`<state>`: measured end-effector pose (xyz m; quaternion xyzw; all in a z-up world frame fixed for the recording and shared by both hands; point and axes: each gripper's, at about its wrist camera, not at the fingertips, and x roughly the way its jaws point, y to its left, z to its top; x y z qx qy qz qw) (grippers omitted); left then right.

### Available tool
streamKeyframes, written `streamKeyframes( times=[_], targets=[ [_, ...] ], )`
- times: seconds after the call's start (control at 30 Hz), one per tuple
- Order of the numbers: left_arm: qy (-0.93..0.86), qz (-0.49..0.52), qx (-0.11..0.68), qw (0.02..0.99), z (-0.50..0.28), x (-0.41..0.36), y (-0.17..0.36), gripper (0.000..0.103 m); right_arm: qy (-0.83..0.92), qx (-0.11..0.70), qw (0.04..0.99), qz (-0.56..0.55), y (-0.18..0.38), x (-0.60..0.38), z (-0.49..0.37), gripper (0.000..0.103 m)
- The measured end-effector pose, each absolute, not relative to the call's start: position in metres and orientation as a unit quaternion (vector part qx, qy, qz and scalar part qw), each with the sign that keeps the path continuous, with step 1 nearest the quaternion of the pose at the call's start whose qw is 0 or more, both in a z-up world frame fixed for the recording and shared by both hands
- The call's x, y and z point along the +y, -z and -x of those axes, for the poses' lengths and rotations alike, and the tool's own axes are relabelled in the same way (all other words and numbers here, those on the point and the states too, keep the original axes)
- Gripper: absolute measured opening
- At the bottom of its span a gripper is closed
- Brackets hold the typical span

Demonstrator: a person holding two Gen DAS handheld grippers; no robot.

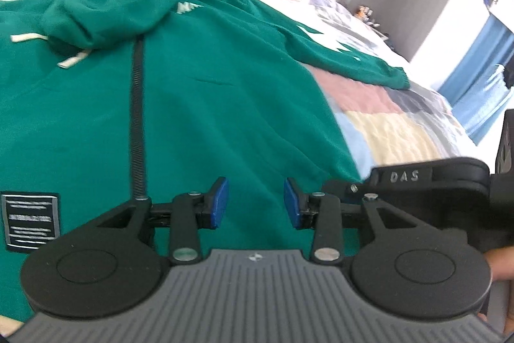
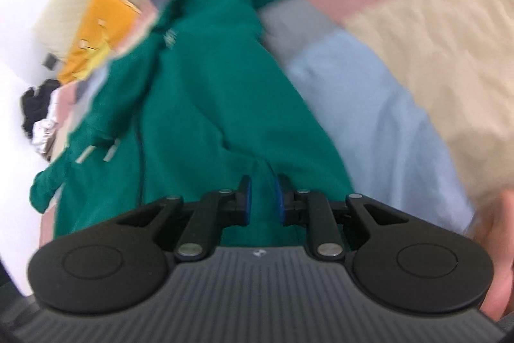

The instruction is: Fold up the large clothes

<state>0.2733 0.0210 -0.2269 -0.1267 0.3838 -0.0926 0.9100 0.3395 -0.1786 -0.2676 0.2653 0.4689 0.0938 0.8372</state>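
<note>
Covering the bed (image 1: 401, 130): pastel patchwork quilt (image 1: 359, 92).

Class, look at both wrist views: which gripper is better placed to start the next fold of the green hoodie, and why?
The right gripper: green hoodie fabric already sits pinched between its fingers. The left gripper is open, holding nothing, above the hoodie's front.

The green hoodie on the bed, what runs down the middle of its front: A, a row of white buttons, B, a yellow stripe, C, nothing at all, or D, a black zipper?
D: a black zipper runs down the front of the green hoodie from below the hood toward the hem, in the left wrist view.
</note>
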Motion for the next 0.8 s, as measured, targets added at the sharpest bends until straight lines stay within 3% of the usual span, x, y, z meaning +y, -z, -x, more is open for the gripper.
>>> streamKeyframes(
  times=[0.8],
  targets=[
    [0.019, 0.083, 0.326, 0.942, -0.286, 0.06, 0.18, 0.045, -0.185, 0.369, 0.885, -0.216, 0.235, -0.147, -0.334, 0.02]
  ],
)
